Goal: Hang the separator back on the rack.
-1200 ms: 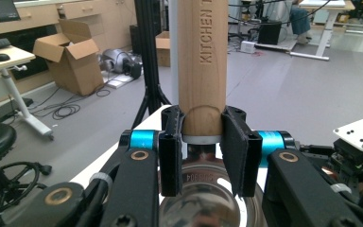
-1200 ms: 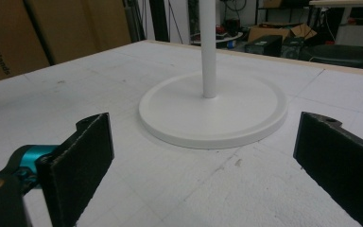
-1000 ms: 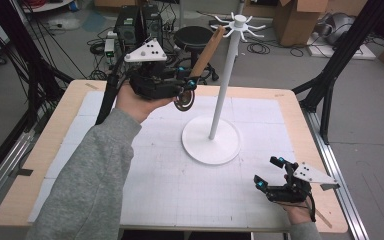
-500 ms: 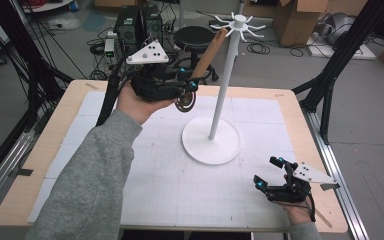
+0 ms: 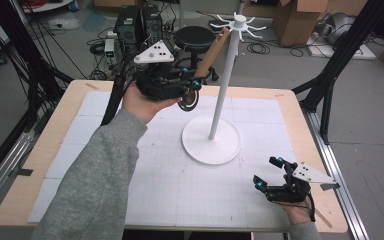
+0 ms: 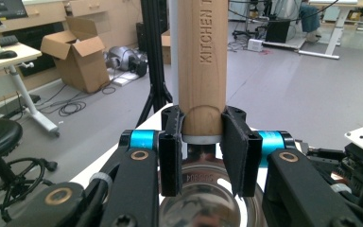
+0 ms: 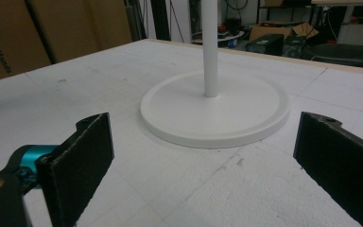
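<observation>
Left gripper (image 5: pixel 189 86) clamped on a utensil (image 5: pixel 204 65), 2 black pads (image 6: pixel 238 151) pinching the base of the wooden handle (image 6: pixel 202 61) right where wood meets the metal collar. Utensil raised off the table, handle slanting up and away from the fingers toward the hook crown (image 5: pixel 239 22) of the white stand (image 5: pixel 211 137); round steel head (image 5: pixel 187 100) hanging just below the pads. Exact tool type hard to tell, a small ladle or scoop at a guess.

Handle: smooth turned wood, cylindrical, stamped lettering on its face, probably light and stiff. Head: polished steel, shiny, likely slippery and the heavier end, so a pinch near the collar sits close to the balance point and should limit swing. Rigid throughout, not fragile. Round wood between flat pads could roll or twist if pushed sideways against a hook. Hanging hole at the far tip not readable.

Stand: thin white pole on a wide flat disc base (image 7: pixel 215 113), matte finish, short curved prongs at the top; looks tippy if nudged high.

Right gripper (image 5: pixel 272 181) released, jaws spread wide with nothing between, resting low near the table (image 5: pixel 290 102) edge, disc base ahead of its fingers (image 7: pixel 78 158).

Table surface: white foam sheet with a faint grid, wood border.
</observation>
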